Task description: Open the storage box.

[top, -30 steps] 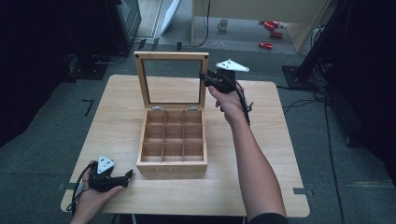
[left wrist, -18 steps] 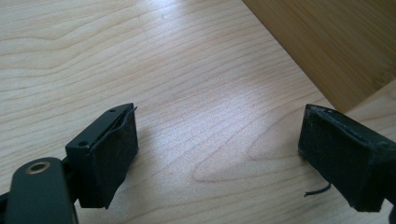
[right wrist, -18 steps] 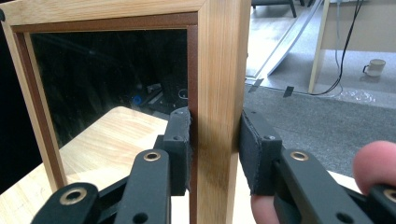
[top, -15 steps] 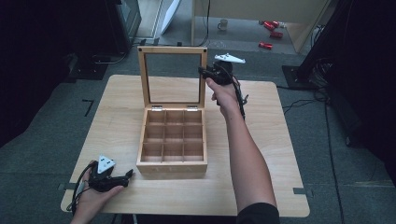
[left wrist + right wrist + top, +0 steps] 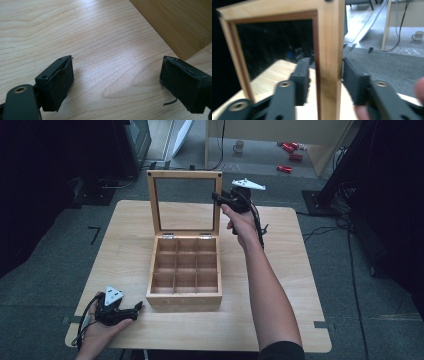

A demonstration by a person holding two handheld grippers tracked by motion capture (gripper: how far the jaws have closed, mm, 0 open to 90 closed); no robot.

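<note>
- Wooden box [image 5: 185,280] sits at the middle of the pale wood-grain table [image 5: 280,320]; inside, thin slats split it into nine square compartments.
- Its lid [image 5: 185,202] stands upright on two small metal hinges: a flat rectangular wooden frame around a clear pane, with the floor behind showing through.
- We see the right gripper [image 5: 220,199] at the lid's right upright, near the top corner. In the right gripper view, its black jaws are pressed on either side of that smooth, square-edged wooden bar [image 5: 329,62].
- We see the left gripper [image 5: 136,307] resting on the table near its front left corner, just left of the box. Its jaws are spread wide with nothing between them.
- In the left gripper view, the pads [image 5: 61,82] look rough and fibrous, blocky in shape, over bare table with wavy grain.
</note>
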